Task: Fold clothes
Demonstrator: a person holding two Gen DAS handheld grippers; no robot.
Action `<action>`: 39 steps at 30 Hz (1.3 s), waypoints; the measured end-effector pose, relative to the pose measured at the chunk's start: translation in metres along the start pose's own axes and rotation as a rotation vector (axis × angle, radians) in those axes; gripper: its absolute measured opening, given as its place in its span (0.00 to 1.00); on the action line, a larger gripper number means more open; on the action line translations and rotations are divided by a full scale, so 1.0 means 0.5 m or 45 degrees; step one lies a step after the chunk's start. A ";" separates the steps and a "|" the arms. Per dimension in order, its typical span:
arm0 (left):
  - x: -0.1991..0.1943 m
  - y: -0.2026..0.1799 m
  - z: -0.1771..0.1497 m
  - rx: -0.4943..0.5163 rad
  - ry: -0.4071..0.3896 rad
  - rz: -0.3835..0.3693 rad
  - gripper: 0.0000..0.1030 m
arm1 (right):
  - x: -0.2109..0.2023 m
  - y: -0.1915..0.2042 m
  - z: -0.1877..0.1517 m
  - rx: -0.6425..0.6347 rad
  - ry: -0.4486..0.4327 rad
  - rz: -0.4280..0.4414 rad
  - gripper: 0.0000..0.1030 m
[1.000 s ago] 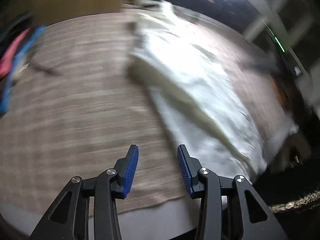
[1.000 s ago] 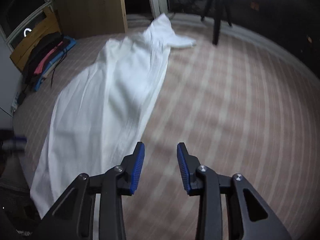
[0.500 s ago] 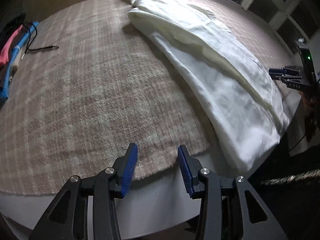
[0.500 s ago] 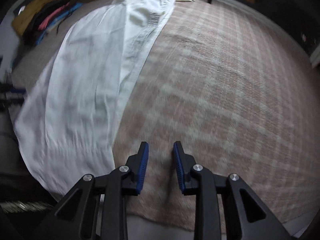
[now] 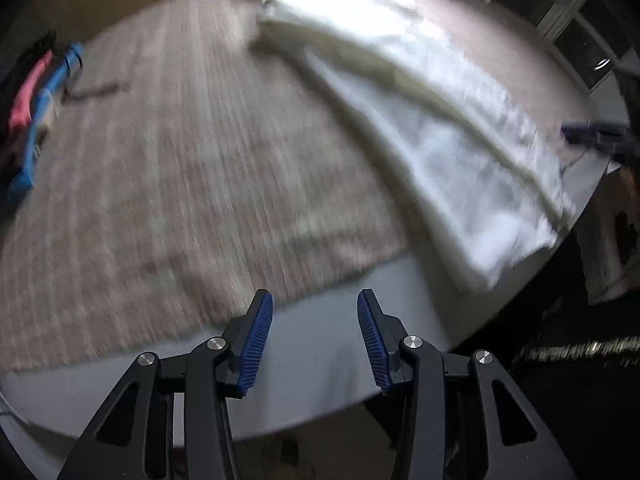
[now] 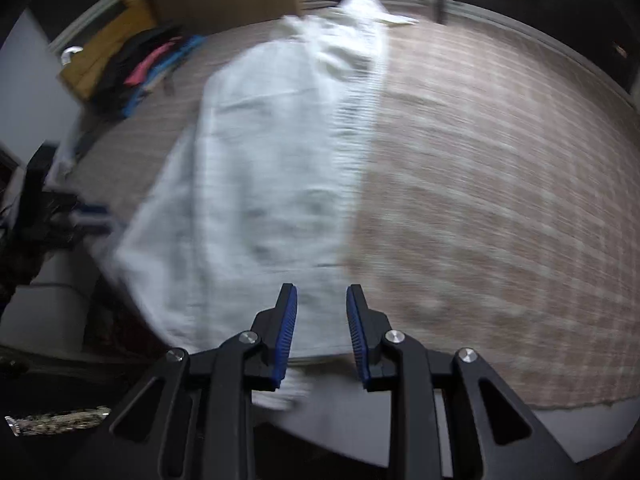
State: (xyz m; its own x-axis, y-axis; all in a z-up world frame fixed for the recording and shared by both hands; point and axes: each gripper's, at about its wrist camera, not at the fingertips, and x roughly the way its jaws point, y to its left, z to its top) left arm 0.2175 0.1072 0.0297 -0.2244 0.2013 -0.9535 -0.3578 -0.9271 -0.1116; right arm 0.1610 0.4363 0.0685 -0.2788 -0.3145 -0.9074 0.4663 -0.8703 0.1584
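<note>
White garment (image 6: 272, 184) is lying stretched out long on the checked blanket (image 5: 180, 184) that covers the surface, running from the far edge all the way to the near edge, where its end droops a bit over the side. From the left wrist view it looks already doubled lengthwise, with a thick folded ridge down the middle, though both pictures are pretty blurry so don't quote me on the layers.

Right gripper (image 6: 321, 330) hangs right over the near end of the cloth, jaws partly apart, nothing in them. Left gripper (image 5: 315, 334) is off over the near edge of the blanket, well apart from the garment, jaws wide and also empty.

If the next fold is end-to-end, I'd pinch both near corners through all layers so the ridge doesn't slide apart, then carry them evenly toward the far end.

Other stuff: a pile of pink, blue and dark things (image 6: 156, 64) at the far left corner, well clear. A dark stand leg (image 6: 440, 4) sits past the far edge. Plenty of bare blanket on the right.
</note>
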 end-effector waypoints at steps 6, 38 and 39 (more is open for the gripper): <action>0.021 -0.001 0.072 0.044 -0.021 -0.090 0.40 | -0.020 0.064 -0.024 0.058 -0.040 0.033 0.25; 0.023 -0.146 0.063 0.038 0.145 -0.438 0.04 | 0.020 0.011 -0.179 0.535 0.066 0.066 0.14; 0.021 -0.143 0.063 0.027 0.139 -0.450 0.03 | 0.018 -0.001 -0.183 0.577 0.057 0.109 0.13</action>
State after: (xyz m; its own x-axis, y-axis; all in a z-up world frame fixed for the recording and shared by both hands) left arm 0.2121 0.1857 0.0366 0.0139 0.4720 -0.8815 -0.4149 -0.7993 -0.4346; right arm 0.2349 0.4683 0.0246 -0.2142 -0.3845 -0.8979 0.0690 -0.9229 0.3787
